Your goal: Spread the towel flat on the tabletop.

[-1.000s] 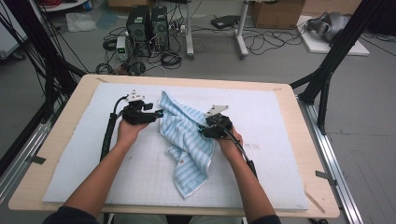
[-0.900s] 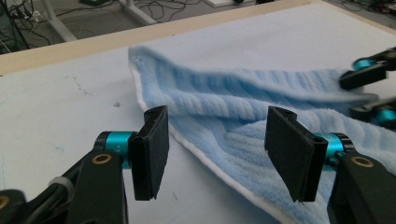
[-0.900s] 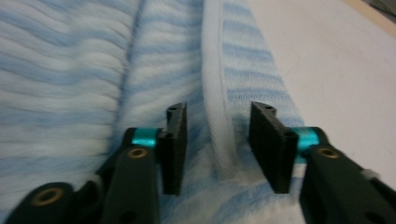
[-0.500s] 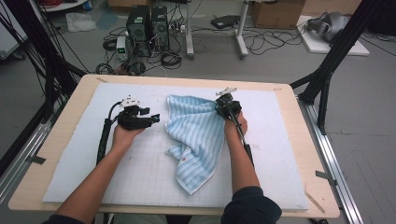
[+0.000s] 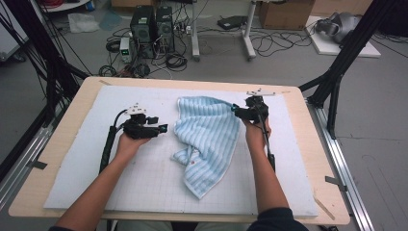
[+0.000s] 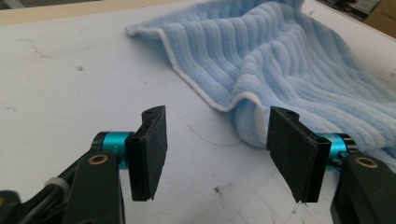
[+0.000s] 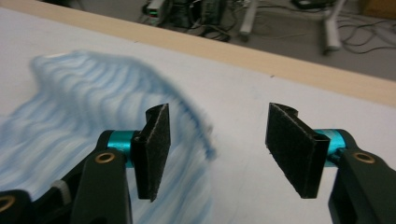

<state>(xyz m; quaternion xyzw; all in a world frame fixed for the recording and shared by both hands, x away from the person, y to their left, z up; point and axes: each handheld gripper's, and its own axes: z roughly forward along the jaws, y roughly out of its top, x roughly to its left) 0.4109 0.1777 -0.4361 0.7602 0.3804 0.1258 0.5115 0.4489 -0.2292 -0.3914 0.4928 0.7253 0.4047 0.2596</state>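
A light blue striped towel (image 5: 207,134) lies rumpled on the white mat (image 5: 144,192), its upper part spread toward the far right. My right gripper (image 5: 235,109) sits at the towel's far right corner. Its jaws have just been opening, and in the right gripper view (image 7: 217,144) they stand apart with nothing pinched. The blurred towel (image 7: 84,107) lies below and to the left of them. My left gripper (image 5: 161,129) rests on the mat left of the towel, pointing at it. In the left gripper view (image 6: 217,149) it is open, and a folded towel edge (image 6: 247,100) lies just beyond the jaws.
The mat covers a wooden table (image 5: 317,144). Past the table's far edge, computers and cables (image 5: 149,29) sit on the floor. Black frame struts (image 5: 337,72) stand at both sides. Bare mat stretches in front of the towel and to its left.
The right gripper went from the towel's middle to the far right, dragging a corner out and spreading the upper part, then opened off it. The left gripper stayed put.
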